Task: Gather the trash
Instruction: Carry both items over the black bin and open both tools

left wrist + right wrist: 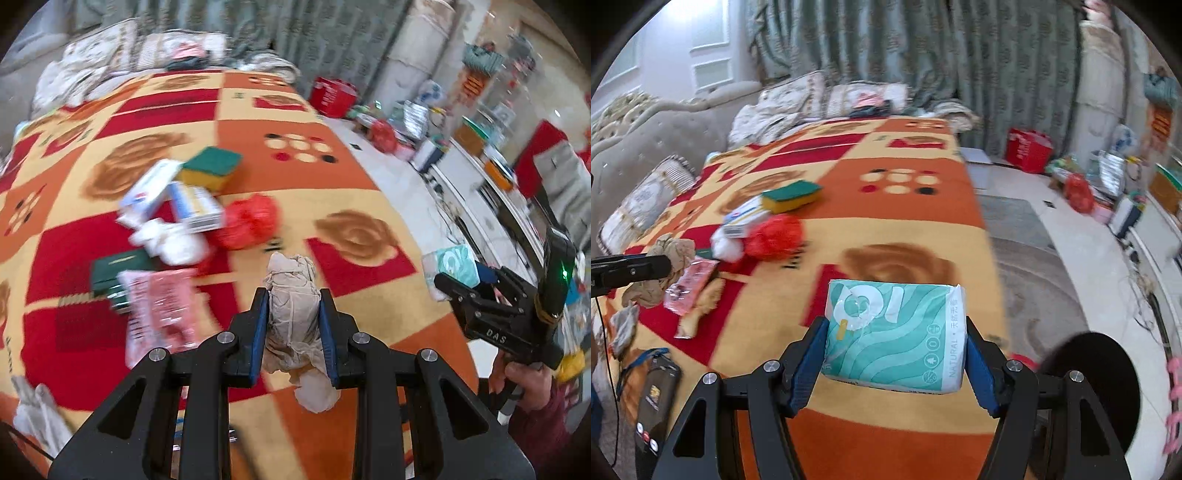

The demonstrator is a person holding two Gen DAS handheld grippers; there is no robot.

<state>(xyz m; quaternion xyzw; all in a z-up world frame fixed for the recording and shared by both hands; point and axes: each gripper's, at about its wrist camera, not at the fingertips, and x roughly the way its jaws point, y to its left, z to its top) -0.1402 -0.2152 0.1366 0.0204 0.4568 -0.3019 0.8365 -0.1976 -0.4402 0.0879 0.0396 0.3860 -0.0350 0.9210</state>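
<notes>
In the left wrist view, your left gripper [293, 314] is clenching a crumpled brown paper wad [293, 295] between its blue pads, the wad sticking out past the fingertips and hanging below them. You are holding it above the patterned blanket [332, 192], on the near side of the red plastic bag [249, 221]. Beyond and left of that bag, a green-and-yellow sponge [212, 168], two white boxes [173, 199] and a white crumpled tissue [170, 242] are lying close together. Nearer to you than the bag, on its left, a pink wrapper [159, 310] is overlapping a dark green box [118, 273]. Far right of the bag, your right gripper [476, 284] is showing from the side in your hand [524, 376], gripping a teal tissue pack [448, 267].

In the right wrist view, your right gripper [895, 339] is grasping the teal tissue pack [897, 332] by its two short ends, the jaws standing wide around it, above the blanket [916, 229] and nearer to you than the red plastic bag [775, 236]. The sponge [792, 192] is lying just beyond that bag. Left of the bag, your left gripper's tip [635, 271] is carrying the brown paper wad [670, 266], with the pink wrapper [689, 286] just beside it.
</notes>
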